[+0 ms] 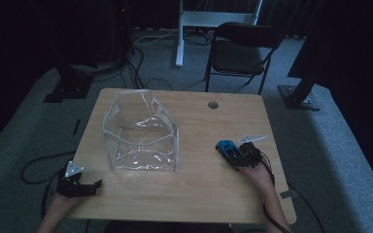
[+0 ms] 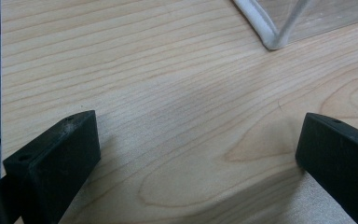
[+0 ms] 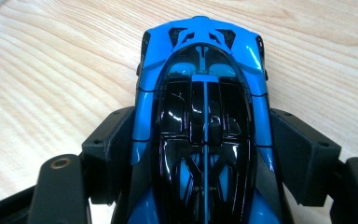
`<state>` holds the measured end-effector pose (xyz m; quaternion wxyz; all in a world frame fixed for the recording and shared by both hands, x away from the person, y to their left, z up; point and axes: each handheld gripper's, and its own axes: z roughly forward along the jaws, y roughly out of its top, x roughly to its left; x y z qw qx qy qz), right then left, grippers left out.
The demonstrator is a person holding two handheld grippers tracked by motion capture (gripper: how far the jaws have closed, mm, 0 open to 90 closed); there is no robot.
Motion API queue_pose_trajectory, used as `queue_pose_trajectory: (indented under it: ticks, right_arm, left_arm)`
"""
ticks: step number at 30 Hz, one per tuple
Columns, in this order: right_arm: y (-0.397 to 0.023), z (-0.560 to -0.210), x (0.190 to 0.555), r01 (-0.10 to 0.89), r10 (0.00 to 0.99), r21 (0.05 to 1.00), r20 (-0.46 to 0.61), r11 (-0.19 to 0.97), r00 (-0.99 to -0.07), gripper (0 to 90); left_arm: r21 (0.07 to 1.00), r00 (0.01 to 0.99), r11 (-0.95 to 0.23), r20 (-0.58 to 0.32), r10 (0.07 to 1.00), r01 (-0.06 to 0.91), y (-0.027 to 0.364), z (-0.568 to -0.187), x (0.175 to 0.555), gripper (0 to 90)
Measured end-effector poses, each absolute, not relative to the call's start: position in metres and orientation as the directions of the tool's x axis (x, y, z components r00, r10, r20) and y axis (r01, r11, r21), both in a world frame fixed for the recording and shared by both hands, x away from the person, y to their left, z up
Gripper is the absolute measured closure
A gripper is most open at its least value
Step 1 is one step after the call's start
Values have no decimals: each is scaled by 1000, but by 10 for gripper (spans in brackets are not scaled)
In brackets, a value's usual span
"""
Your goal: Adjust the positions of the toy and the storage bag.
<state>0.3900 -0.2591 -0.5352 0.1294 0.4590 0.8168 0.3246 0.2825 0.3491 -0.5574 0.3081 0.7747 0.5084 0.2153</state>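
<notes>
- Gripping looks under way at the right gripper (image 3: 205, 154): its black fingers (image 3: 109, 149) sit on either flank of the small glossy blue-and-black toy car (image 3: 203, 116), pads against the bodywork, so I read it as clamped on the car.
- Seen from the high view, the toy car (image 1: 227, 148) rests on the light wooden counter (image 1: 194, 194) toward its right side, well apart from the clear soft plastic pouch (image 1: 141, 133) standing open near the middle.
- Handling, as a judgement: the car seems light, rigid and hard-shelled, so it should not deform under the pads; its polished paint looks slippery, and the body tapers toward the nose, which could let it squirt forward out of a hard pinch.
- Best hold is probably where the fingers are now, across the widest mid-body flanks, low near the sills, not on the thin rear vents.
- Wheels may let it roll if set down carelessly.
- The left gripper (image 1: 77, 185) rests near the counter's left front edge, fingers (image 2: 56, 158) spread wide with nothing between them, the pouch's white-seamed corner (image 2: 271, 39) beyond.
</notes>
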Motion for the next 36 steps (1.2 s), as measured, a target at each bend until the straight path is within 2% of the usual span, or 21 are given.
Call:
queue_pose_trajectory:
  ticks: [10,24,36]
  right_arm:
    - [-267,-532,373,661,836,652,76,371,-543,270]
    - [-301,-526,330,684,883,658,63,313,-465,269]
    - [-321,-529,267,701,908,655,53,282,-415,269]
  left_arm:
    - [696,389,-293,21,921,655,349,-557,283,2]
    - [696,389,-292,20,921,656,349,-557,282,2]
    - [696,388,-291,20,922,656,349,-557,282,2]
